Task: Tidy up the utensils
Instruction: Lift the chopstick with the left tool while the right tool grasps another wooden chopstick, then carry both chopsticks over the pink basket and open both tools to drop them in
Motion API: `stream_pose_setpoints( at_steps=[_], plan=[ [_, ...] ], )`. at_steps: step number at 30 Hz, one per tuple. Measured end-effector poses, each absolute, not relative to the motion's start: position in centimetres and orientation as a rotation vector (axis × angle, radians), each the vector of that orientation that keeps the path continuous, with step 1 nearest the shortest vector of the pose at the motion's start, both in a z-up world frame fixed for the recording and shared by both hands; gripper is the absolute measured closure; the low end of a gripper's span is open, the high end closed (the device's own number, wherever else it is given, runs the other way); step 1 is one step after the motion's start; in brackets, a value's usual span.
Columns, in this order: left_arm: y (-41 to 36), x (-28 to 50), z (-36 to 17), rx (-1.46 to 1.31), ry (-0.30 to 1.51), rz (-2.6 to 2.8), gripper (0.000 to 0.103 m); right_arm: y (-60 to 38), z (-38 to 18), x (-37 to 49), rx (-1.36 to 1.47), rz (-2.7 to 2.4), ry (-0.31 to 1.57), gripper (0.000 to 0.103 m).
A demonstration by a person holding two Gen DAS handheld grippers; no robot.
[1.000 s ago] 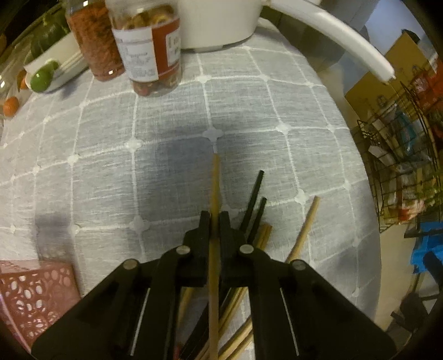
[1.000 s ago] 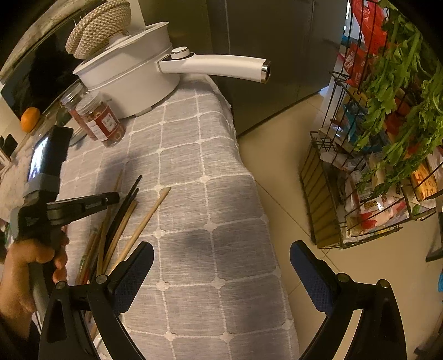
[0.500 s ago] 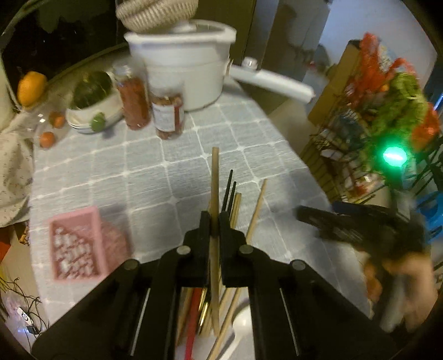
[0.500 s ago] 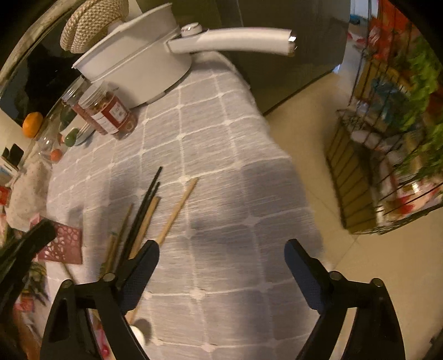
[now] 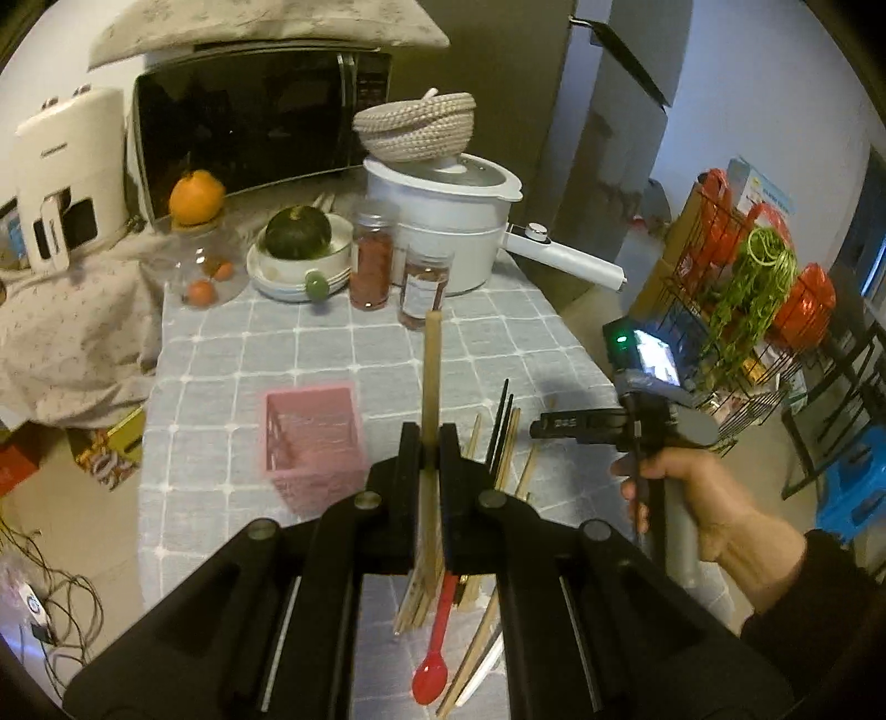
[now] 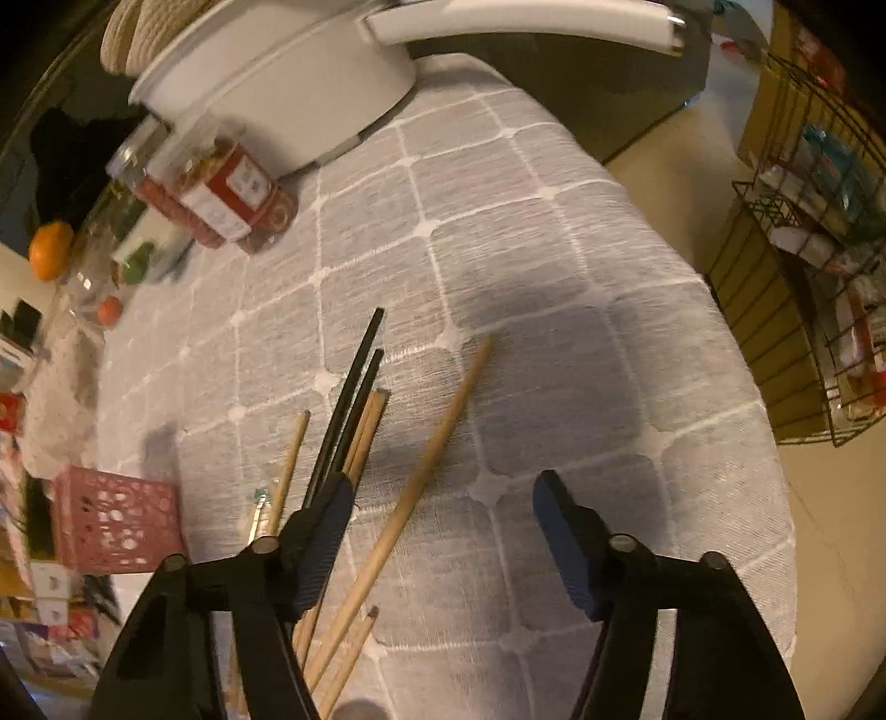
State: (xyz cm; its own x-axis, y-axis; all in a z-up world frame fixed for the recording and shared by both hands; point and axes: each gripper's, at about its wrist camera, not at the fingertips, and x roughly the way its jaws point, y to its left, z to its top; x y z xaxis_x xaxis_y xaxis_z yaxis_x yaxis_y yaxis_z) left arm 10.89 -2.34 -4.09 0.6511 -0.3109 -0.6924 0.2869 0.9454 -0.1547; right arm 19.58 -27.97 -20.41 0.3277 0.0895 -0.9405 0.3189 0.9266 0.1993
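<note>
My left gripper point(image 5: 429, 437) is shut on a light wooden chopstick point(image 5: 431, 376), held high above the grey checked tablecloth point(image 5: 277, 354). Below it lie several wooden chopsticks point(image 5: 506, 443), two black ones point(image 5: 501, 421) and a red spoon point(image 5: 434, 642). A pink perforated basket point(image 5: 313, 443) stands to the left of the pile. My right gripper point(image 6: 443, 493) hovers low over the pile with its jaws closing. One loose wooden chopstick point(image 6: 437, 448) lies between them, untouched by the pads. The black chopsticks point(image 6: 354, 399) run past its left finger. In the left wrist view the right gripper point(image 5: 545, 429) is held by a hand.
A white pot point(image 5: 443, 221) with a long handle point(image 6: 526, 16) stands at the back, two spice jars point(image 5: 371, 260) and a bowl with a green squash point(image 5: 299, 243) beside it. The table's edge drops off at the right, where a wire rack point(image 6: 803, 277) stands on the floor.
My left gripper rose and drew back with the chopstick, so the whole table shows now. My right gripper sank toward the chopstick pile and its jaws narrowed.
</note>
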Motion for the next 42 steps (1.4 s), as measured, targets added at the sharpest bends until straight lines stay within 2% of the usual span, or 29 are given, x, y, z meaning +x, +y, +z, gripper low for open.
stream_pose_setpoints(
  at_steps=[8,11,13,15,20,27,42],
  plan=[
    [-0.6,10.1,-5.5,-0.044,0.818,-0.32,0.096,-25.0,-21.6,21.0,0.205,-0.263,1.246,0.051],
    [0.1,9.8,-5.6,-0.048,0.818,-0.309,0.096,-23.9,-21.6,21.1,0.142,-0.301,1.248,0.065],
    [0.6,9.6,-5.7,-0.054,0.818,-0.3,0.096,-23.5,-21.5,21.2,0.122,-0.327,1.246,0.086],
    [1.0,9.6,-5.8,-0.059,0.82,-0.288,0.096,-23.4,-21.5,21.1,0.14,-0.312,1.243,0.091],
    [2.1,9.2,-5.9,-0.072,0.814,-0.266,0.096,-24.9,-20.8,20.5,0.262,-0.249,1.202,0.096],
    [3.6,8.4,-4.7,-0.089,0.771,-0.248,0.096,-25.4,-15.7,18.3,0.338,-0.143,1.069,0.097],
    [5.8,6.8,-0.4,-0.192,0.487,-0.221,0.096,-20.9,-4.7,10.7,0.247,0.058,0.743,0.097]
  ],
)
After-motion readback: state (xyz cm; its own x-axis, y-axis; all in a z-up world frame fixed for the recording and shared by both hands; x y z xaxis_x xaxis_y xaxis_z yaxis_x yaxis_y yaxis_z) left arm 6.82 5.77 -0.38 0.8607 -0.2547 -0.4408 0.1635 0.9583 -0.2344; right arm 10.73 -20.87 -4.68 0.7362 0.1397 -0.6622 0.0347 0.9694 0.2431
